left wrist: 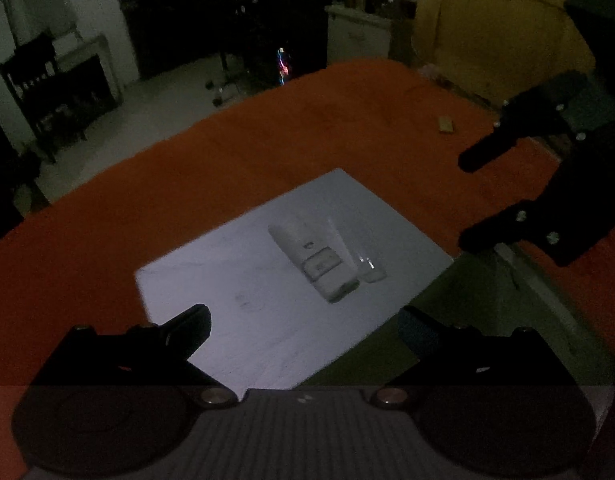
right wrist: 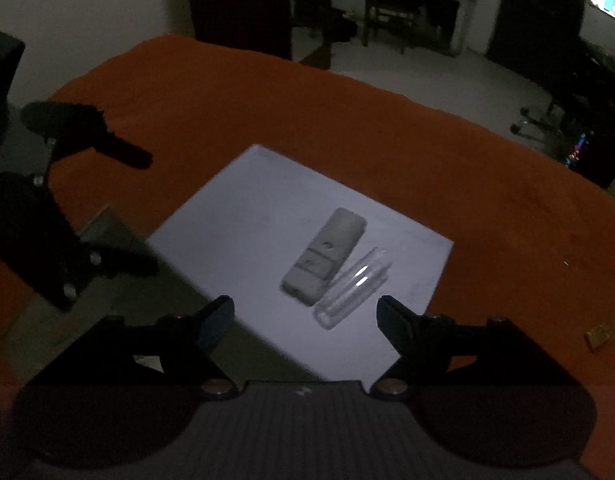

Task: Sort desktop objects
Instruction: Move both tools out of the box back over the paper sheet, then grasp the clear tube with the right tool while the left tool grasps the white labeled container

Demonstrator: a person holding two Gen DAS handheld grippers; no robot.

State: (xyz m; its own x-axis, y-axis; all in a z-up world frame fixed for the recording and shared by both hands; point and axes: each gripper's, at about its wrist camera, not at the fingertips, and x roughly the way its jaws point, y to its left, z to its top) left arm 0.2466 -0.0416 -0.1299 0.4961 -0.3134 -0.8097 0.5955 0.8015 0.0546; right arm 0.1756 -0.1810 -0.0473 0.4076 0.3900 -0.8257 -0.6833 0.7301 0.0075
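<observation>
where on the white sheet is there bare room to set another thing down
The white sheet is bare from the left gripper side across to the white remote. Crowded only where the remote and clear tube lie side by side. Orange cloth beyond is bare too.

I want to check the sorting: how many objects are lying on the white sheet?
2. A white remote-like device lies near the middle of the white sheet; a clear tube lies right beside it, on its right in the right wrist view. Nothing seems hidden.
</observation>
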